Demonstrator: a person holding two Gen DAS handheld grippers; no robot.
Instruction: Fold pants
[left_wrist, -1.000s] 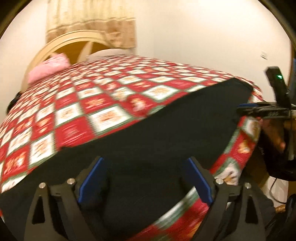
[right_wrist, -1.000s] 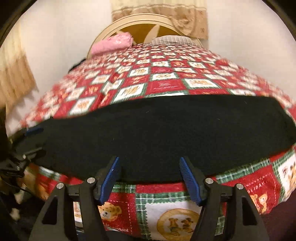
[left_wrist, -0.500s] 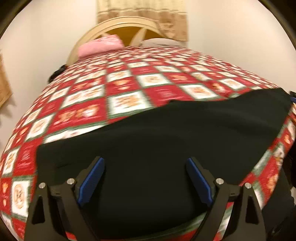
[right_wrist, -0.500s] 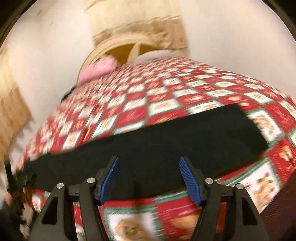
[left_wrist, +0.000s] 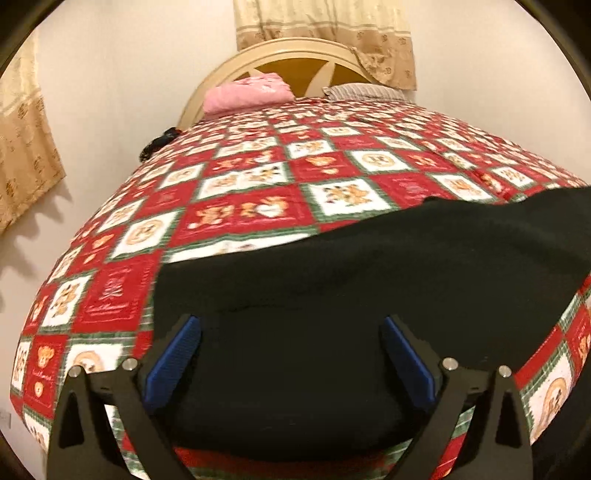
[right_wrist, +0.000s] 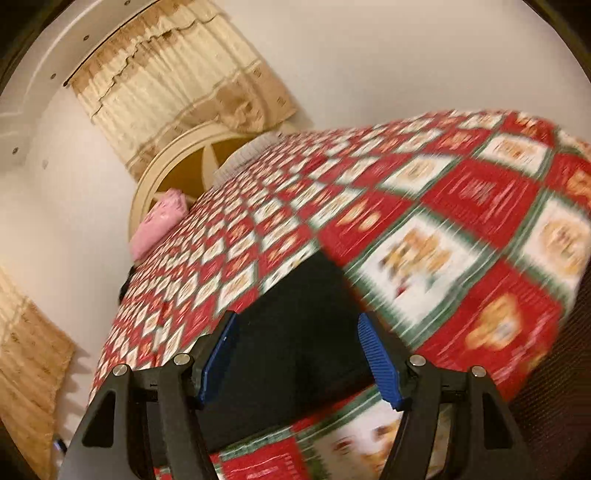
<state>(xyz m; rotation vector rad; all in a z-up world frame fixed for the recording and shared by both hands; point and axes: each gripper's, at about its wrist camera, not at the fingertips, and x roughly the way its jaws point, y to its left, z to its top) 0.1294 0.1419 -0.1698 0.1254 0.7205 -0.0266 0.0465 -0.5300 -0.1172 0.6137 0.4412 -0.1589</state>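
The black fabric pants (left_wrist: 369, 280) lie flat near the foot edge of the bed, spread across its red, white and green patchwork bedspread (left_wrist: 258, 184) printed with teddy bears. In the left wrist view the dark cloth runs from beside the left finger away to the right, where it reaches the edge of the picture; its far edge is slightly rumpled.

The left claw (left_wrist: 290, 358) is spread wide, its blue-padded fingers (left_wrist: 171, 363) well apart, with only the flat pants showing in the gap. Nothing is pinched; the pads look to hover just over the cloth, though whether they touch it cannot be told.

The right claw (right_wrist: 299, 356) is also released, blue ribbed pads (right_wrist: 376, 363) held apart. This view is tilted and smeared by motion blur. Between the fingers shows one narrow end of the black pants (right_wrist: 295, 325), its corner pointing up the bedspread (right_wrist: 443, 221). The claw grips nothing, and the blur hides whether the fingers brush the fabric.

At the head of the bed a pink pillow (left_wrist: 247, 92) and a grey striped pillow (left_wrist: 364, 91) rest side by side against a cream arched headboard (left_wrist: 295, 59). Beige patterned curtains (left_wrist: 325, 26) hang on the wall above it.
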